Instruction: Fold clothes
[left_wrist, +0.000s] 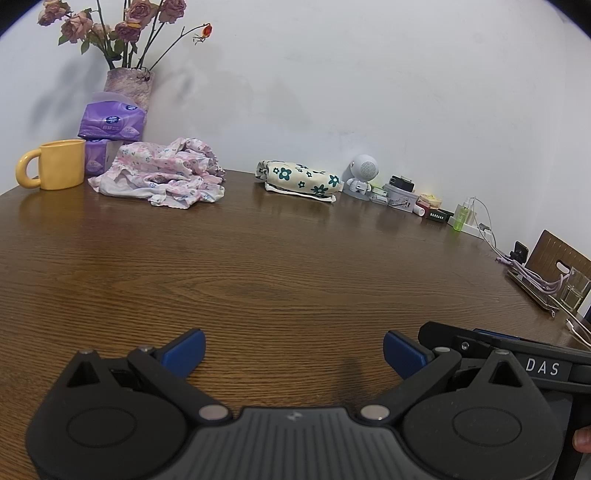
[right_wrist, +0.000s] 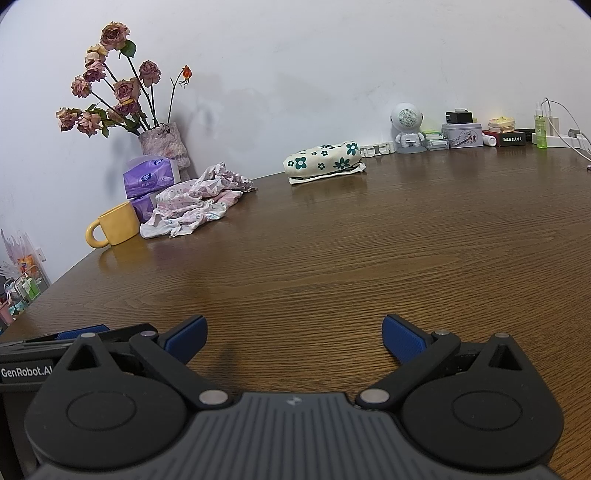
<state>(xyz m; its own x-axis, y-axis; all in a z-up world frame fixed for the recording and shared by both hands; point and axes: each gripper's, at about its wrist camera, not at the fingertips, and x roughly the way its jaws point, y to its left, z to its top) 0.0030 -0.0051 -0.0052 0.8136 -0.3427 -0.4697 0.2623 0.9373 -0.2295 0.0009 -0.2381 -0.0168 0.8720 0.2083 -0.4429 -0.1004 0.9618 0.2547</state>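
From the left wrist, the left gripper (left_wrist: 293, 352) gapes empty over the wooden table (left_wrist: 295, 280); the crumpled pink floral garment (left_wrist: 162, 171) lies far ahead to its left, beside a yellow mug (left_wrist: 59, 164). From the right wrist, the right gripper (right_wrist: 293, 338) also stands spread and empty, the garment (right_wrist: 195, 201) far ahead-left. It looks light, limp and thin; pinching an outer hem seems best.

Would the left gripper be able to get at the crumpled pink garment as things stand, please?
Probably yes: the left gripper is open, and only bare table lies between it and the pink garment. The yellow mug stands beside the garment, not across the way.
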